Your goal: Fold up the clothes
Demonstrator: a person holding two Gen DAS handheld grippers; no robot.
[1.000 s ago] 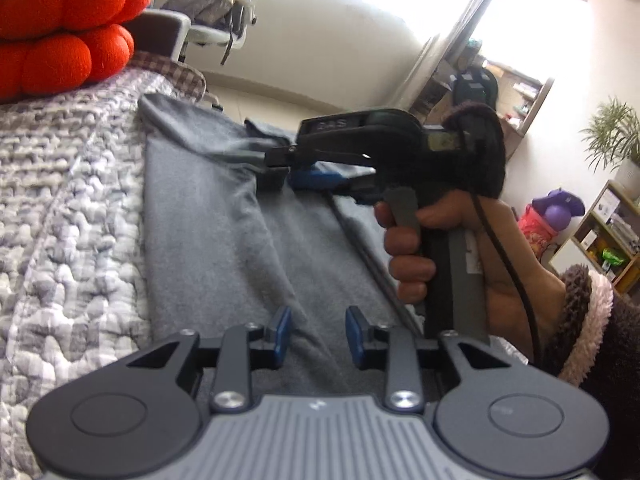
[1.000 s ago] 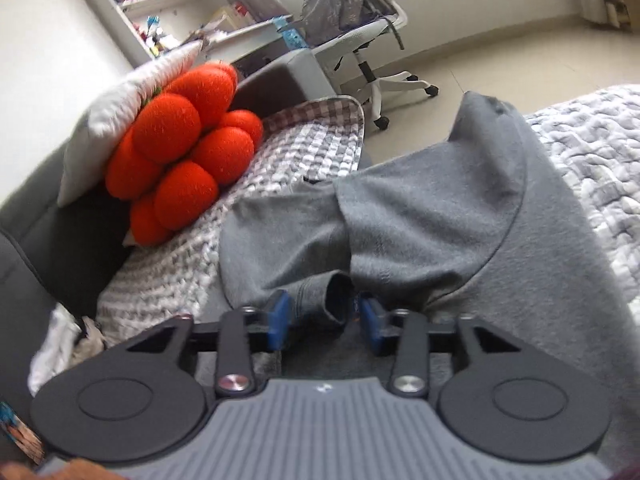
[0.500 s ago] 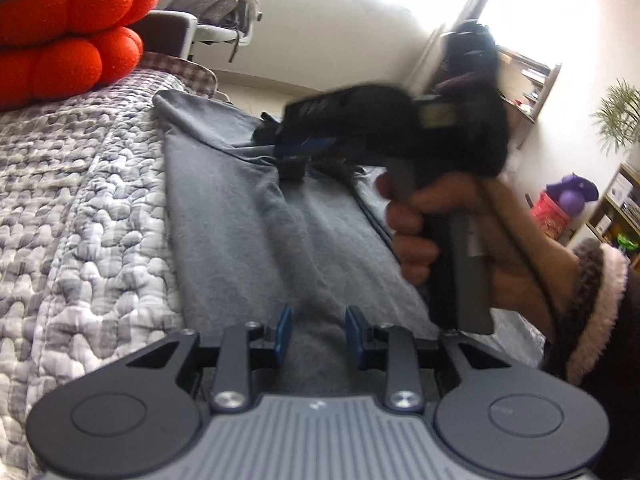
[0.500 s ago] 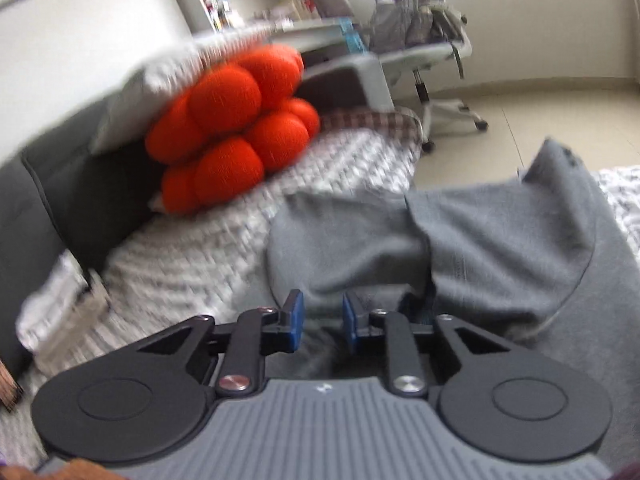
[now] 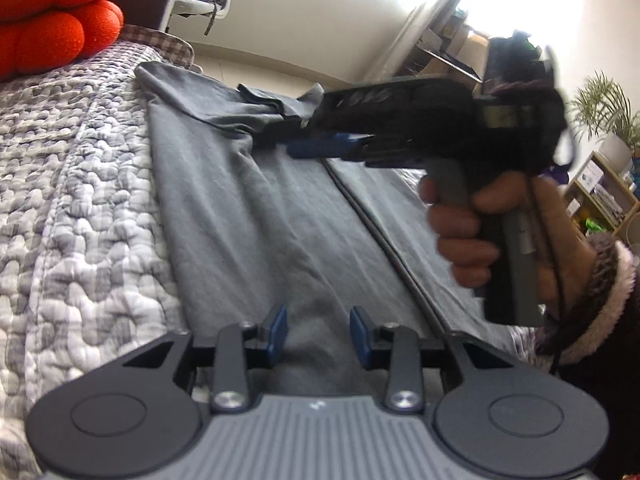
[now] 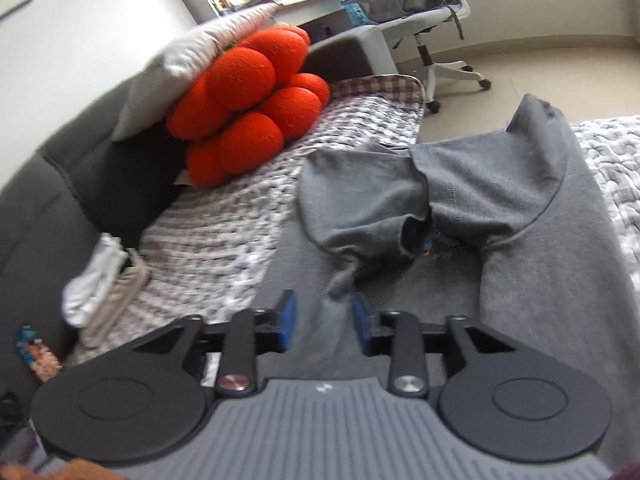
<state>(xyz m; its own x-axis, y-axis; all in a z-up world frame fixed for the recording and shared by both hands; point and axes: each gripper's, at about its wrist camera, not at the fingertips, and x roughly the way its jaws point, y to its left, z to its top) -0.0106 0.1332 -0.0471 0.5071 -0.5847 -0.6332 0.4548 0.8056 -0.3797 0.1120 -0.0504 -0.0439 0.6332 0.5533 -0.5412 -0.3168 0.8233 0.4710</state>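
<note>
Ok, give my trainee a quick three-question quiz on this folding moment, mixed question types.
1. True or false: the right gripper is shut on the sleeve.
2. What lies folded across the grey shirt near its far end: A) both sleeves B) a towel C) a sock?
3. Fill in: the orange cushion leans against a ____ pillow.

Key: 1 false, it is open with the sleeve ahead of it; 2 A; 3 white.
</note>
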